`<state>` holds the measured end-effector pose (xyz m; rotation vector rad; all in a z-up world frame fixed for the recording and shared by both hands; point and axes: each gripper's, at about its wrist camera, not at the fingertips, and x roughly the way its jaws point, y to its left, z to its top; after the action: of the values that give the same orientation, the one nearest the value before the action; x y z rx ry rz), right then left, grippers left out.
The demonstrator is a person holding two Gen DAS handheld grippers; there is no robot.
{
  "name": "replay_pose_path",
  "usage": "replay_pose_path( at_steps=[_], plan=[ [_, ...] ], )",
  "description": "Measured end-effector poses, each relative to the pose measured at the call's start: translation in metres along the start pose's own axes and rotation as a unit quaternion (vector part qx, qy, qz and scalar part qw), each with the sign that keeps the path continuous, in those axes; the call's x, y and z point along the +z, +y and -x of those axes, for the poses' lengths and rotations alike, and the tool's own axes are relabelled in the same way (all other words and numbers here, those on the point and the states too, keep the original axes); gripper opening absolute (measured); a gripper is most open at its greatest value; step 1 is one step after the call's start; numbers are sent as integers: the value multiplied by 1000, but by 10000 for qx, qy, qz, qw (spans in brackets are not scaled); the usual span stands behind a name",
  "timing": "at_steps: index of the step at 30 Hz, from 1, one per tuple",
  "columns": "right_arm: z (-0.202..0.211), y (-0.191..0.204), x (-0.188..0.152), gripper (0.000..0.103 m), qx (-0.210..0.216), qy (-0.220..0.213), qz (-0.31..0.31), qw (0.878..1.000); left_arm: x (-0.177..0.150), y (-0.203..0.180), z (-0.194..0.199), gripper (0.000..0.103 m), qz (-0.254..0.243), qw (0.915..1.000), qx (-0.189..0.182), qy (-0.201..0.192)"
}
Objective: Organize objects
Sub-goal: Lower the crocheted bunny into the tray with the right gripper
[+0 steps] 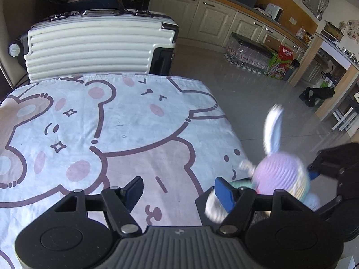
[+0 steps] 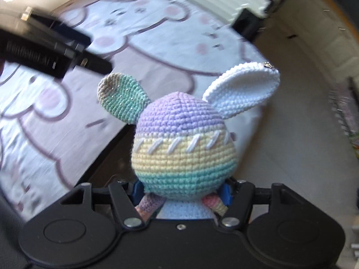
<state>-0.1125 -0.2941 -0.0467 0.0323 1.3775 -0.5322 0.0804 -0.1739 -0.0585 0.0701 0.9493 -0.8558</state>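
Observation:
A crochet bunny (image 2: 184,150) with a purple, yellow and teal head, one teal ear and one white ear sits between the blue pads (image 2: 225,192) of my right gripper (image 2: 181,191), which is shut on its body. It hangs over the right edge of the table, which is covered by a bear-print cloth (image 1: 125,134). In the left wrist view the bunny (image 1: 278,172) appears blurred at the lower right, with the right gripper (image 1: 314,174) around it. My left gripper (image 1: 179,192) stands open over the cloth with nothing between its fingers.
A white ribbed suitcase (image 1: 96,44) stands against the table's far edge. Grey floor (image 1: 258,103) lies right of the table. Cabinets (image 1: 213,20), packs of bottles (image 1: 249,53) and coloured boxes (image 1: 280,65) line the far wall.

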Motion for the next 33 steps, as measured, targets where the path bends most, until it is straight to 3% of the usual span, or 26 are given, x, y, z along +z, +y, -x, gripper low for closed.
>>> replay_pose_path(
  at_steps=[4, 17, 22, 24, 26, 28, 30, 33],
  plan=[
    [-32, 15, 6, 65, 512, 367, 407, 9972, 1, 9, 2, 71, 41, 10000, 30, -25],
    [-79, 24, 1, 61, 712, 556, 209, 9957, -8, -2, -17, 71, -325, 9985, -236, 384],
    [-70, 26, 1, 65, 560, 564, 76, 9968, -10, -10, -20, 71, -418, 9980, -230, 410],
    [-56, 24, -2, 82, 522, 430, 3, 9977, -10, -11, -19, 71, -426, 9981, -220, 397],
    [-36, 22, -6, 87, 518, 183, 11, 9985, -10, -11, -19, 71, -416, 9982, -209, 385],
    [-16, 19, -9, 87, 505, 18, 15, 9987, -11, -12, -18, 71, -421, 9982, -200, 382],
    [0, 16, -15, 80, 467, -34, 60, 9989, -11, -12, -18, 71, -432, 9981, -193, 385],
    [6, 13, -27, 69, 565, 258, 241, 9978, -11, -14, -16, 71, -460, 9980, -203, 376]
  ],
)
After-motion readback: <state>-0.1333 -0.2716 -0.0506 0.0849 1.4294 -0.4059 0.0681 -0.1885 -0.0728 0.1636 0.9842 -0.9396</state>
